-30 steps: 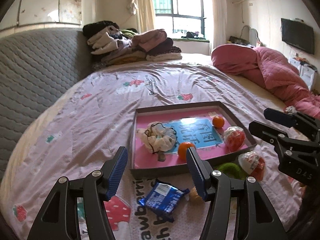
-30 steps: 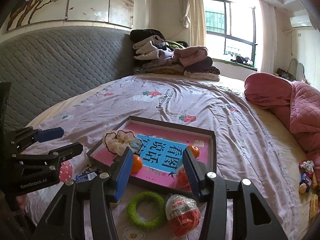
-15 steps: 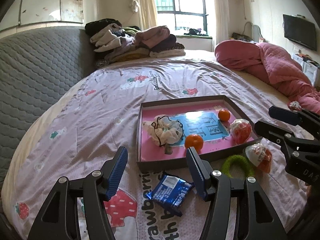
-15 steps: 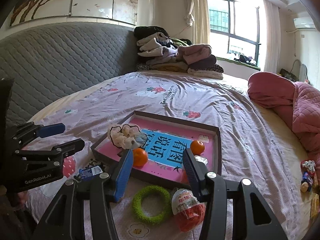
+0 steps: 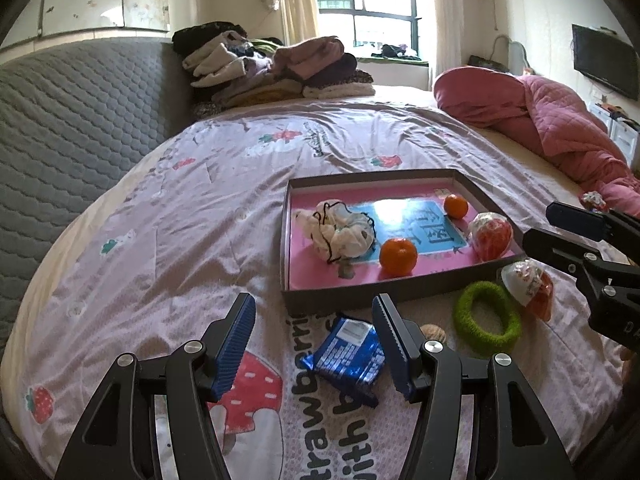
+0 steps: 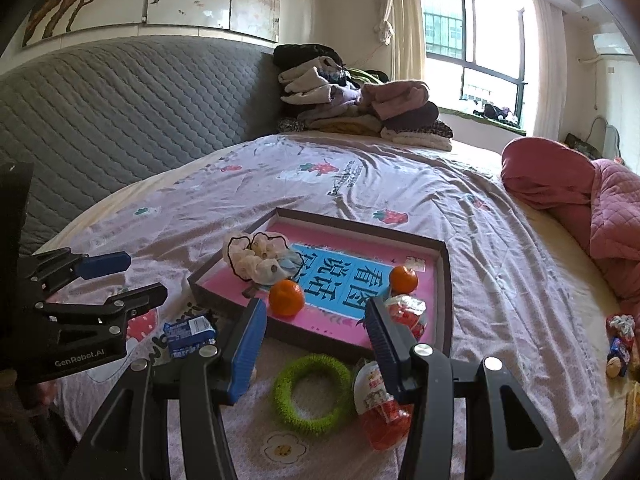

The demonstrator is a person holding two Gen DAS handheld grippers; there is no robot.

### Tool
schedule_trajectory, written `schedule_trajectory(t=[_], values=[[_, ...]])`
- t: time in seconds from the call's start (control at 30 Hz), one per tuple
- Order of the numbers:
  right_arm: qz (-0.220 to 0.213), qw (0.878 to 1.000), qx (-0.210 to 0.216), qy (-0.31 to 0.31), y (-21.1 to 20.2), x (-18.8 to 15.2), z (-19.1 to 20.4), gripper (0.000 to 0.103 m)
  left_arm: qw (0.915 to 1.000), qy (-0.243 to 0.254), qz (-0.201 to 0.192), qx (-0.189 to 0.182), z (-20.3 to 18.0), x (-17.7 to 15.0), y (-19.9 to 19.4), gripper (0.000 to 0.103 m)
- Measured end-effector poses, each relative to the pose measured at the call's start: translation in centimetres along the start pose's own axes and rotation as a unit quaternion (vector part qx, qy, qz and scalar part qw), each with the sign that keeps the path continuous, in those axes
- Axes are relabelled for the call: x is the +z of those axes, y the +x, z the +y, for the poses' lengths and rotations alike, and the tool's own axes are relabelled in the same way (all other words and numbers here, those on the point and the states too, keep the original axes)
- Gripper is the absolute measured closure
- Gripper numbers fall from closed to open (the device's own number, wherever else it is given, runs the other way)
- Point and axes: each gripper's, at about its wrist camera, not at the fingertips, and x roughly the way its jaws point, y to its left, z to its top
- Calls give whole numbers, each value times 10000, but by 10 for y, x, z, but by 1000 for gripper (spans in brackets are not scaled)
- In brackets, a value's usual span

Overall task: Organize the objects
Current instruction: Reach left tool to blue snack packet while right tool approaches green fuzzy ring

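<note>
Below, blue snack packet [image 5: 347, 356] on bedsheet, between left tool [image 5: 314, 334] fingers (released, untouched).

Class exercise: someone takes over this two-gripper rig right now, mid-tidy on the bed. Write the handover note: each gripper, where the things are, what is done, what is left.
Left gripper: open, empty, hovering over the blue snack packet.
Right gripper: open, empty, above the green ring and an egg-shaped toy.
Done: the tray holds two oranges, a cloth bundle and another egg-shaped toy.
Left: packet, ring, the outside egg-shaped toy, and a small brown item beside the packet lie on the bedsheet.
</note>
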Motion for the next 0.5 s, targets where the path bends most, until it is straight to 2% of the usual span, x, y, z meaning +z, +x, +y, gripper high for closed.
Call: schedule_trajectory(t=[0.5], values=[[199, 9998, 89, 34, 2, -13, 7, 52, 9996, 31, 231, -134, -3, -16, 4, 41]])
